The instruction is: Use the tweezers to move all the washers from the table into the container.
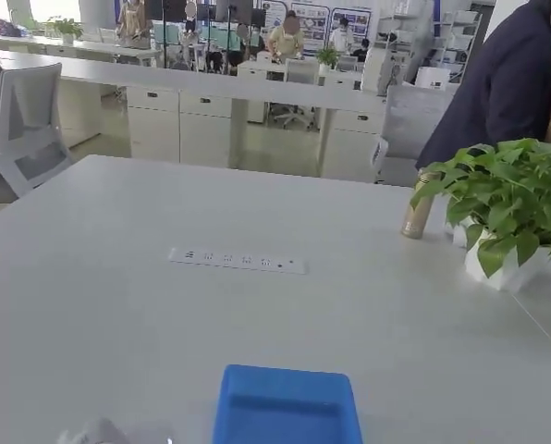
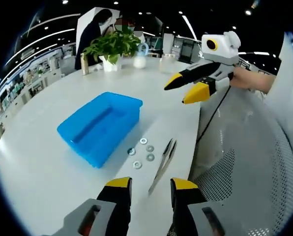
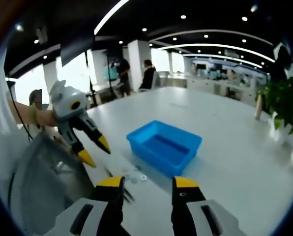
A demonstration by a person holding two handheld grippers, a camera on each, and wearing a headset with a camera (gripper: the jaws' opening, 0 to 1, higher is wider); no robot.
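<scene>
Table: pale white workbench top in an open office
Container: blue rectangular tub, open side up, standing on the table near the person's edge; in the head view it sits at the bottom of the frame
Washers: a small cluster of silver rings lying flat on the table, just beside the container's near corner, outside it
Tweezers: slim metal pair lying flat on the table, just beside the washers, on the side away from the container, close to the table edge; not touched by either tool
Left gripper: yellow-tipped jaws spread apart, nothing between them, held above the table with the tweezers and washers ahead of it
Right gripper: yellow-tipped jaws spread apart, gripping nothing, raised in the air and pointed toward the container and washers
Power strip: white, set flat at mid-table
Bottle: gold-coloured, upright, far right of the table, just beside the plant
Plant: leafy green, in a white pot at the right edge
</scene>
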